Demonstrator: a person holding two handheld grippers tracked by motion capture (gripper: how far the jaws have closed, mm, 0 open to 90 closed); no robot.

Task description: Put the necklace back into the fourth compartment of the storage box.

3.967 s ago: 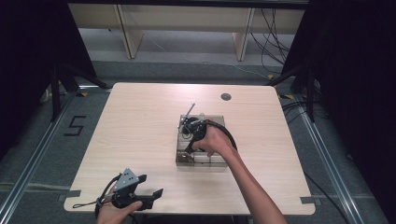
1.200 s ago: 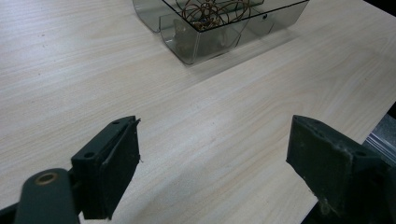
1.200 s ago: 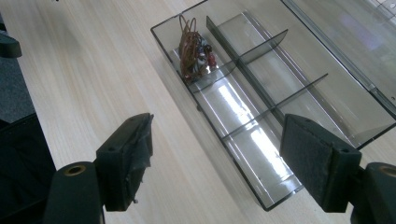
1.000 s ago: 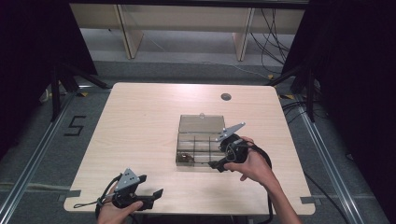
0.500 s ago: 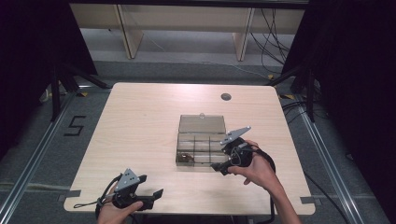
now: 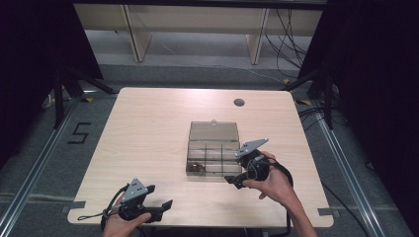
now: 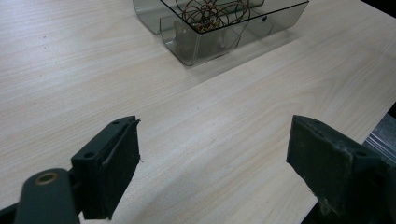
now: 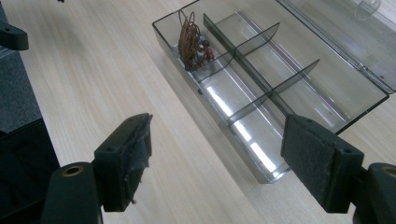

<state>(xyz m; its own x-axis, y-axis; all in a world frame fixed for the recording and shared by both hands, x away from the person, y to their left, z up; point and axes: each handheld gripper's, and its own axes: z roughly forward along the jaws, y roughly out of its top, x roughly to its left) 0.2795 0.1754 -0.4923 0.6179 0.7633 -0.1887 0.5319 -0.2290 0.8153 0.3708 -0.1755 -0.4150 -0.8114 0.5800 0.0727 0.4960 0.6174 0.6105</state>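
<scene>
A clear plastic compartment box point(image 6: 213, 148) lies in the middle of the table with its lid point(image 6: 213, 131) folded back on the far side. A coil of brown wire point(image 6: 196, 166) sits in its near-left compartment. My right gripper point(image 6: 233, 180) hovers at the box's near right corner, open and empty. In the right gripper view its jaws point(image 8: 219, 154) frame the box point(image 8: 261, 88) and the coil point(image 8: 189, 39). My left gripper point(image 6: 159, 198) rests at the table's front left, open with nothing in it. The left gripper view point(image 7: 215, 154) faces the box point(image 7: 187, 46) across bare wood.
A round cable hole point(image 6: 239, 102) is set in the table's far right. The front edge point(image 6: 197, 224) runs just under both hands. Dark stands and cables flank the table on the floor, and a shelf unit stands beyond it.
My right hand has drawn back from over the box to its near right corner, drifting slightly toward the front edge. The left gripper has not moved.
</scene>
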